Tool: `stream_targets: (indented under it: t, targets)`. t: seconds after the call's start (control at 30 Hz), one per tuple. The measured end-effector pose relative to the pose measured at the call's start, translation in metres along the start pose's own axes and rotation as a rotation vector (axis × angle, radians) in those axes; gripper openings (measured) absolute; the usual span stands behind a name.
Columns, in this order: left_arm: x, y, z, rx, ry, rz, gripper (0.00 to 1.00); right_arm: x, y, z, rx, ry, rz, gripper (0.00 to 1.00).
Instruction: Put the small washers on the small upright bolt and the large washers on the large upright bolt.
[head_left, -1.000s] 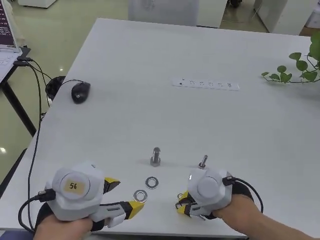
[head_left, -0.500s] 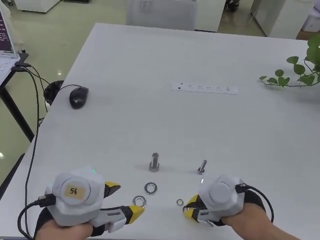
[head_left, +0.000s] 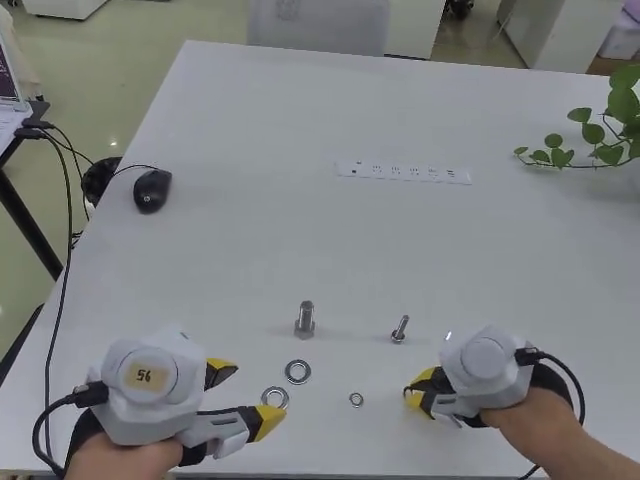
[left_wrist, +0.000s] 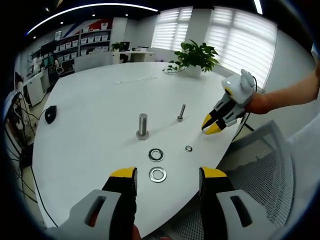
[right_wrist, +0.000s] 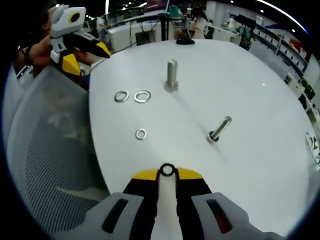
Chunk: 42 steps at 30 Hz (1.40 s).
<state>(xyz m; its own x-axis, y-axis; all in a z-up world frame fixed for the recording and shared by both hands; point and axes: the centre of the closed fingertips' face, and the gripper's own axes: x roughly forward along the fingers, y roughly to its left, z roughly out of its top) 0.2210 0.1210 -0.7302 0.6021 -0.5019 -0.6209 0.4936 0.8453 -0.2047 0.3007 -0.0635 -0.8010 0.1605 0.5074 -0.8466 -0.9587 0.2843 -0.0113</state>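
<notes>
Left tool (head_left: 247, 393) is hanging wide open, empty, two large washers (left_wrist: 158, 174) lying flat just ahead: thin, stiff, likely slippery, best pinched across the rim. Right tool (right_wrist: 167, 176) is pinching a small washer (right_wrist: 167, 170) at its tips, small bolt (right_wrist: 220, 129) standing ahead-right.

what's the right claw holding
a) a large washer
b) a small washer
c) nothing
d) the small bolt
b: in the right gripper view the right claw is shut on a small washer, whose ring pokes up between the yellow tips, while the small bolt stands apart on the table.
</notes>
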Motion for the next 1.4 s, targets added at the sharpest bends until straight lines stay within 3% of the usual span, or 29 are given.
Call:
stream_targets:
  t: [0.23, 0.53, 0.9, 1.4]
  targets:
    - [-0.001, 0.001, -0.001, -0.004, -0.001, 0.004, 0.49, -0.016, -0.033, 0.011, -0.012, 0.002, -0.039, 0.13]
    - [-0.002, 0.003, 0.002, -0.011, -0.014, 0.014, 0.50, -0.030, -0.065, 0.044, -0.068, -0.011, -0.065, 0.13]
    - [-0.002, 0.004, 0.006, -0.013, -0.023, 0.018, 0.50, -0.021, -0.073, 0.065, -0.162, 0.029, -0.041, 0.13]
    - [-0.005, 0.006, -0.001, -0.025, -0.017, 0.022, 0.50, -0.011, -0.072, 0.064, -0.208, 0.095, -0.013, 0.13]
